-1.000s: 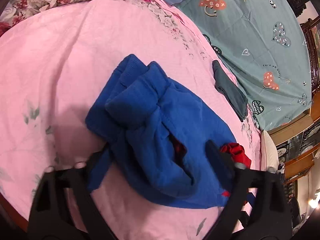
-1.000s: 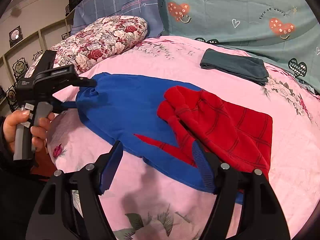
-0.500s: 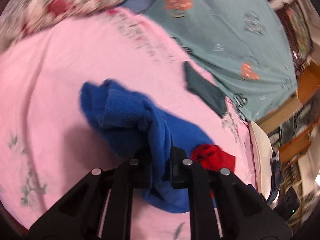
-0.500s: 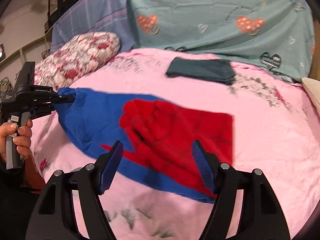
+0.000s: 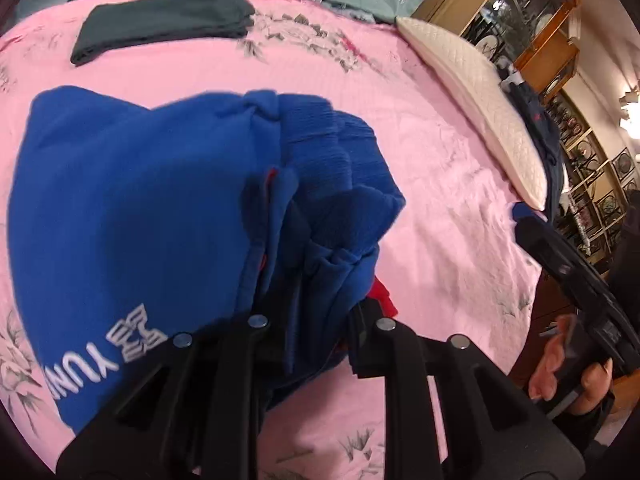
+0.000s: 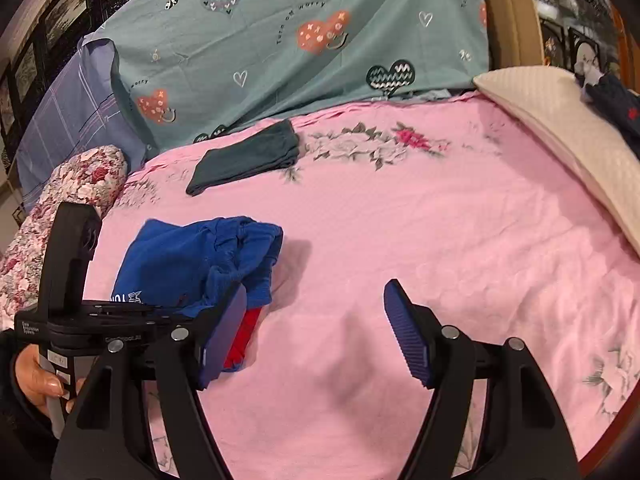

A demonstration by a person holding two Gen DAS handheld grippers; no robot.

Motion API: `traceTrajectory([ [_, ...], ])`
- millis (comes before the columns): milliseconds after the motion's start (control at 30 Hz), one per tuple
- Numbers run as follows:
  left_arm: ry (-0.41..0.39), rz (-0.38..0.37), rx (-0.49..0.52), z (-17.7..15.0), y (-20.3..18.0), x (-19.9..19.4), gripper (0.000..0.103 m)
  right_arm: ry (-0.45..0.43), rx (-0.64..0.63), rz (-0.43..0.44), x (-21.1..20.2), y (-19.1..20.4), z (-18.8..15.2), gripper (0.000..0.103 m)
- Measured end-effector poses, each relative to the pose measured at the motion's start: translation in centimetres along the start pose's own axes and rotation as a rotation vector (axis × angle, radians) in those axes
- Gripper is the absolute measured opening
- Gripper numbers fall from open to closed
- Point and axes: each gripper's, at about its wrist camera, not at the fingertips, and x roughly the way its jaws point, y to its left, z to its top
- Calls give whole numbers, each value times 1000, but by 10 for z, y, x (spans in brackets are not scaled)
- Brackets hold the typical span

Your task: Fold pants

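Note:
The blue pants [image 5: 132, 208] with red parts and white lettering lie bunched on the pink bedsheet [image 5: 440, 184]. My left gripper [image 5: 316, 300] is shut on a bunch of the blue fabric, which hides its fingertips. In the right wrist view the pants [image 6: 192, 260] sit at the left with the left gripper [image 6: 168, 312] clamped on their near edge, and a red part shows below. My right gripper [image 6: 316, 320] is open and empty above bare sheet, to the right of the pants.
A folded dark grey garment [image 6: 248, 154] lies near the back of the bed [image 5: 160, 24]. A teal heart-print cover [image 6: 280, 40], a floral pillow [image 6: 60, 200] and a white quilted pillow [image 6: 580, 128] border the sheet. Wooden shelves [image 5: 540, 20] stand beyond.
My left gripper shut on the blue fabric and carried it right, doubling the pants into a heap with the red part underneath. My right gripper swung right, off the pants.

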Motion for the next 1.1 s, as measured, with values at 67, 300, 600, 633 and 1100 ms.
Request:
traceTrajectory([
  [67, -18, -26, -1, -4, 0, -24, 31, 21, 6, 41, 7, 2, 3, 74],
  [300, -223, -7, -36, -31, 26, -109, 94, 152, 133, 274, 55, 24, 23, 85],
  [600, -180, 82, -237, -44, 96, -104, 92, 321, 67, 272, 103, 61, 15, 29],
  [633, -191, 82, -247, -42, 100, -103, 92, 290, 40, 250, 97, 61, 19, 28],
  [1100, -144, -78, -425, -12, 150, -52, 94, 316, 123, 331, 97, 33, 27, 91],
])
